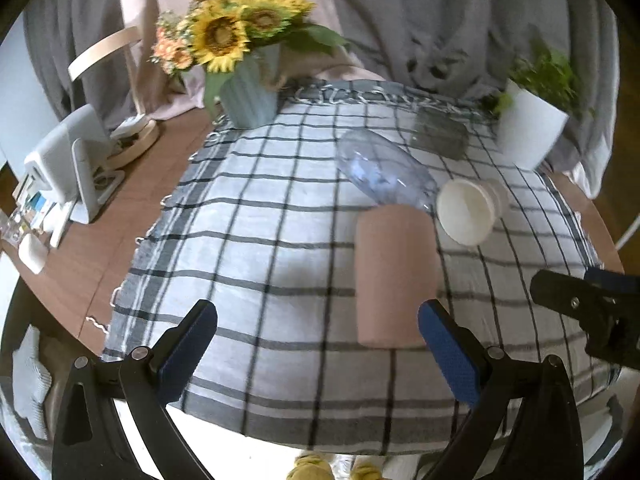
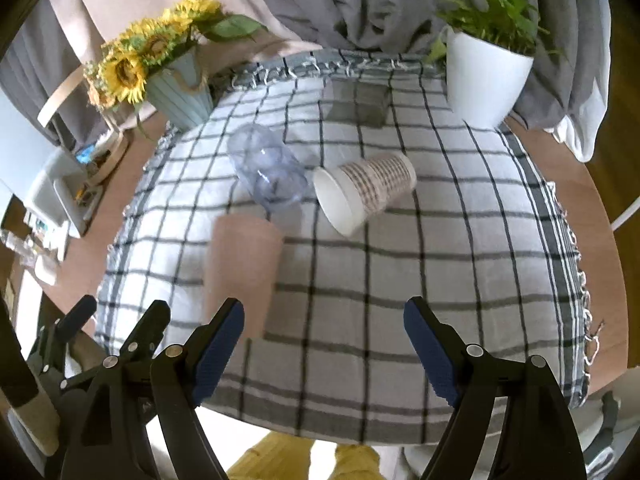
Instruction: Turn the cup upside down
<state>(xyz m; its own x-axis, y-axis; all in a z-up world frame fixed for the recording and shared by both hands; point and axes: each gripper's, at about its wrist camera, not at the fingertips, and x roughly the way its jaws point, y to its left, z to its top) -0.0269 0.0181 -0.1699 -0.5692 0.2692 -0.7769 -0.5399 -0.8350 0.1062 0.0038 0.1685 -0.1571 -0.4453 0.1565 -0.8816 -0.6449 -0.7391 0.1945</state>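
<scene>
A pink cup (image 1: pixel 394 276) stands on the checked cloth (image 1: pixel 260 220) with its closed end up; it also shows in the right wrist view (image 2: pixel 242 272). Behind it a clear plastic cup (image 1: pixel 384 172) (image 2: pixel 268 168) and a white paper cup with a brown pattern (image 1: pixel 470 210) (image 2: pixel 364 192) lie on their sides. My left gripper (image 1: pixel 316 344) is open and empty, its right finger just in front of the pink cup. My right gripper (image 2: pixel 324 340) is open and empty, to the right of the pink cup and apart from it.
A blue vase of sunflowers (image 1: pixel 244 96) (image 2: pixel 180 92) stands at the back left. A white pot with a green plant (image 1: pixel 528 128) (image 2: pixel 484 80) stands at the back right. A grey square object (image 1: pixel 440 136) (image 2: pixel 360 104) lies between them. Clutter sits on the brown table (image 1: pixel 120 220) at left.
</scene>
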